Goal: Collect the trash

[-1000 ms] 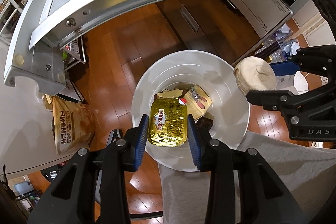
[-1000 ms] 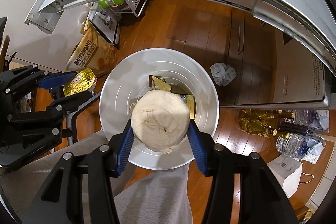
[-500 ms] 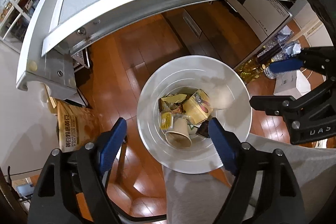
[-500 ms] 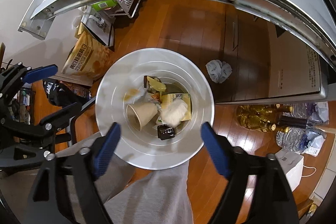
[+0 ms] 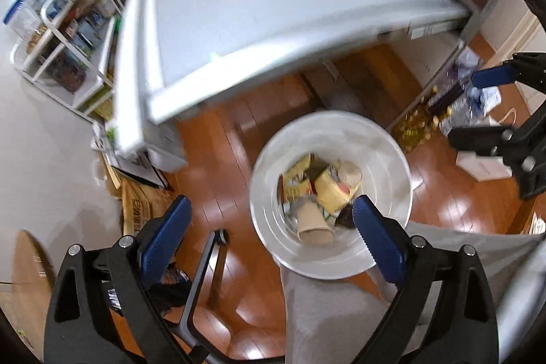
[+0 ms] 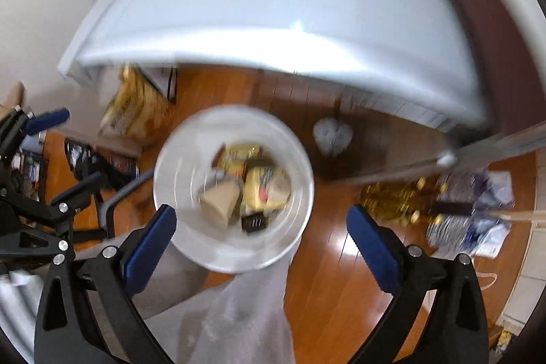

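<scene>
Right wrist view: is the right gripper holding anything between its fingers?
No. The right gripper is opening with nothing between its blue pads; only the white bin with trash shows below them.

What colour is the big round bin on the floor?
The bin is white, seen best in the left wrist view.

It was a home kitchen. A glossy wooden floor (image 5: 239, 159) ran under a pale worktop (image 5: 273, 5) filling the upper frame. At upper left a white wire rack (image 5: 68, 33) held groceries; a printed paper sack (image 6: 136, 111) leaned by the wall. Bottles of golden oil (image 6: 392, 200) and water stood at right.
</scene>
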